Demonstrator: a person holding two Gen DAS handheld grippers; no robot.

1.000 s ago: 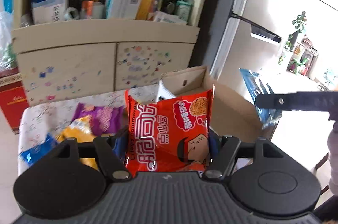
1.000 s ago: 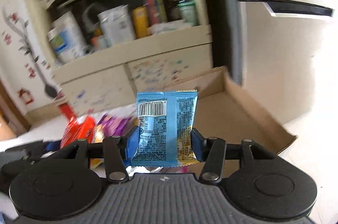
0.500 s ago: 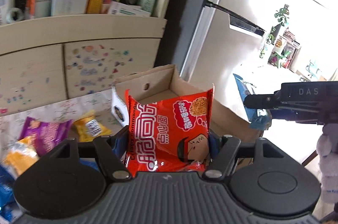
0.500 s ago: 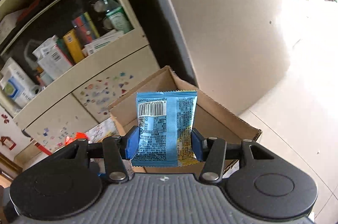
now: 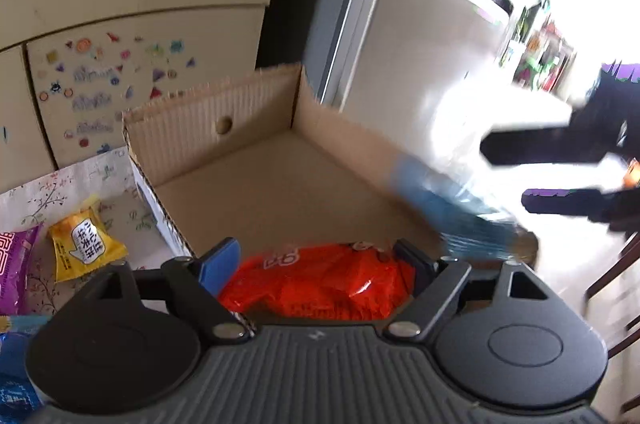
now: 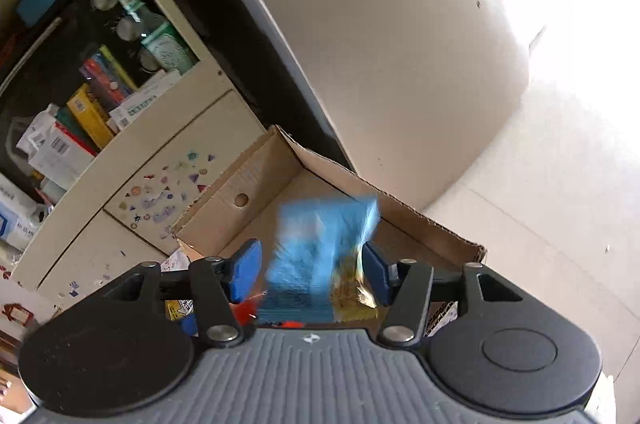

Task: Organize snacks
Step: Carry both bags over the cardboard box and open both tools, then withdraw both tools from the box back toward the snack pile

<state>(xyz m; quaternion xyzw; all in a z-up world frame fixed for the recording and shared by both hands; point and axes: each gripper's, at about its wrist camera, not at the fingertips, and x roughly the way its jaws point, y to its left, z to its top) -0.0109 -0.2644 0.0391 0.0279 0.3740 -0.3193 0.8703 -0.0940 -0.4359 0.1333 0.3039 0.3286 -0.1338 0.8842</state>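
Observation:
An open cardboard box stands right in front of my left gripper. Its jaws are opening, and the red snack packet lies slumped and flat between them at the box's near edge, free of the pads. My right gripper hangs over the same box with its jaws opening too. The blue snack packet is a blur between them, with a gap at the left pad. In the left wrist view this blue packet is slipping over the box's right wall, below the right gripper.
A yellow packet, a purple packet and a blue one lie on the floral tablecloth left of the box. Behind stand a sticker-covered cabinet with full shelves and a pale fridge.
Both grippers held their packets upright before. Both jaws have widened: the red packet has tipped down flat and the blue one is sliding out. The left gripper moved right, closer to the box.

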